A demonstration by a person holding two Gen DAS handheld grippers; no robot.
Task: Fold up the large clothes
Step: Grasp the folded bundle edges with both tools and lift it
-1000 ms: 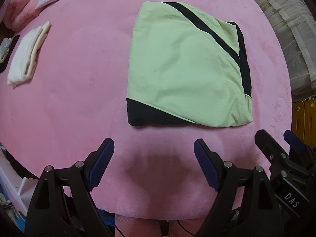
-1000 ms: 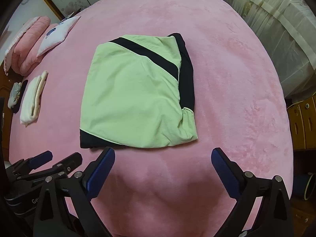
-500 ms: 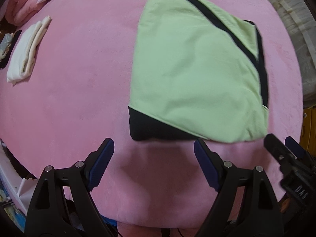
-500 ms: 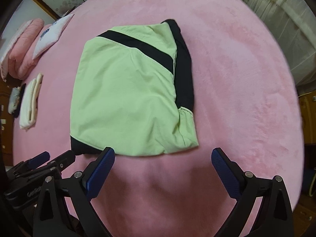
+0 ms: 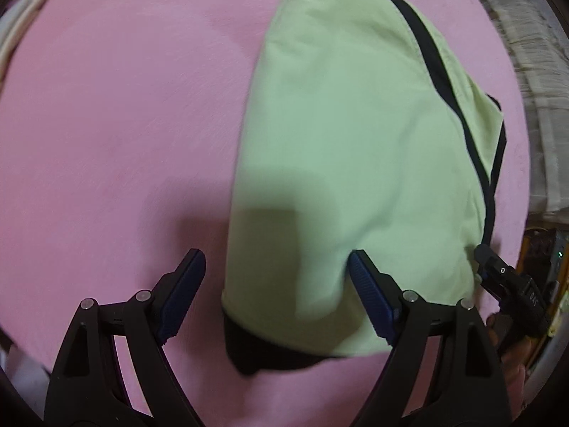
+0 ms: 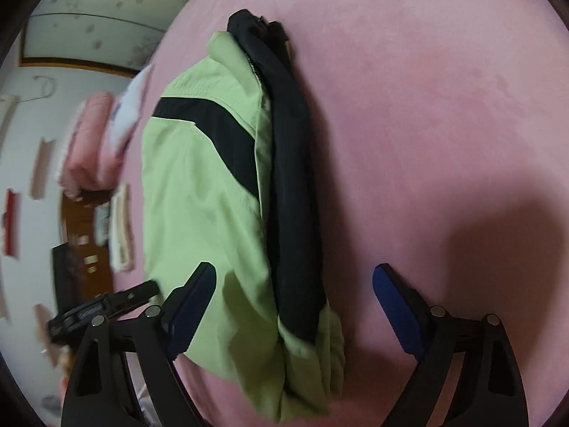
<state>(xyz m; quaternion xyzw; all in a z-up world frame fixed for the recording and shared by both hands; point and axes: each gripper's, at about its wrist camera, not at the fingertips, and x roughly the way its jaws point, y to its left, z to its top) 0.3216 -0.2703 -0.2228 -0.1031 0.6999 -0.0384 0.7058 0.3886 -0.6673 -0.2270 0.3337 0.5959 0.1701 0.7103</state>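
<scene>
Left tongs (image 5: 274, 284) gape; right tongs (image 6: 295, 288), just narrowing, empty.

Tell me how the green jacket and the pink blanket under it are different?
The jacket is light green with black stripes; the blanket is plain pink. The jacket is folded into a small bundle; the blanket lies spread out wide beneath it. The jacket looks smooth and thin; the blanket looks fuzzy. Both are soft cloth.
</scene>
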